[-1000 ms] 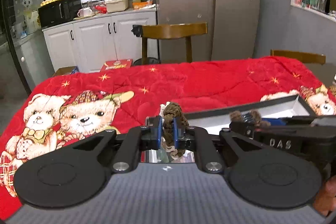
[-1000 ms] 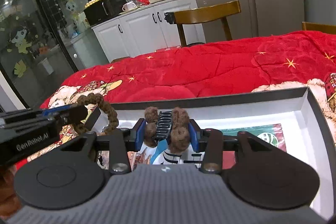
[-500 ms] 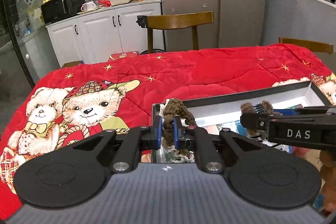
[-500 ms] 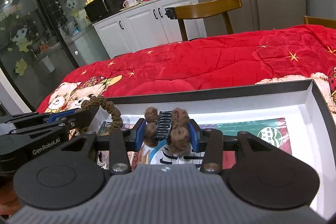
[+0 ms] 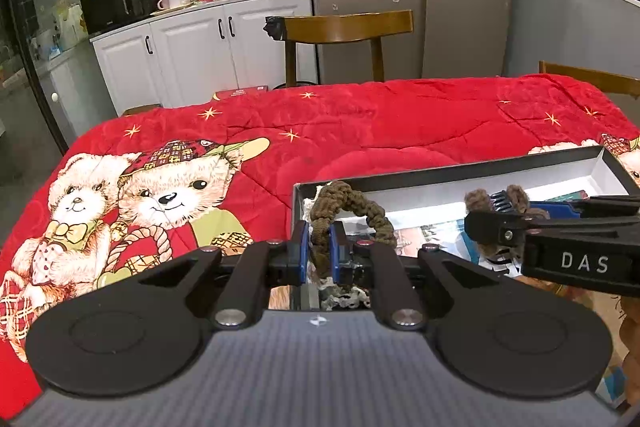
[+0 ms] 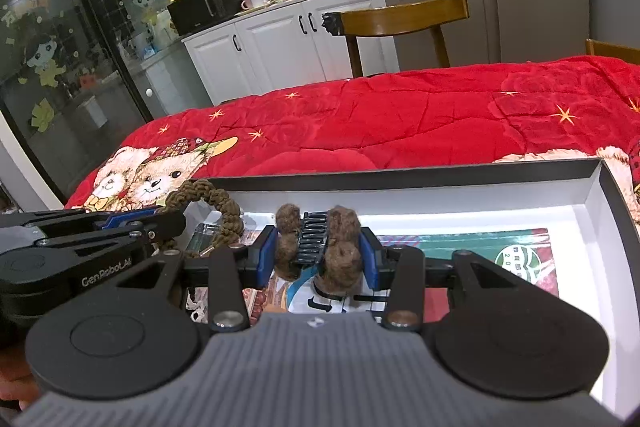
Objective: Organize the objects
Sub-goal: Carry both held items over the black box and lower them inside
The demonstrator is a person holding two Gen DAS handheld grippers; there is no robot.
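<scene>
the box [image 6: 608,187] runs off the right wrist view's right edge.

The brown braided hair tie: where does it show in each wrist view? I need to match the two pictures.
Left wrist: the brown braided hair tie sits low centre, pinched in the left gripper, its loop arching right over the box.
Right wrist: left of centre, the loop curves out of that gripper at the box's left end.
Shared landmark: the wooden chair behind the table.
</scene>
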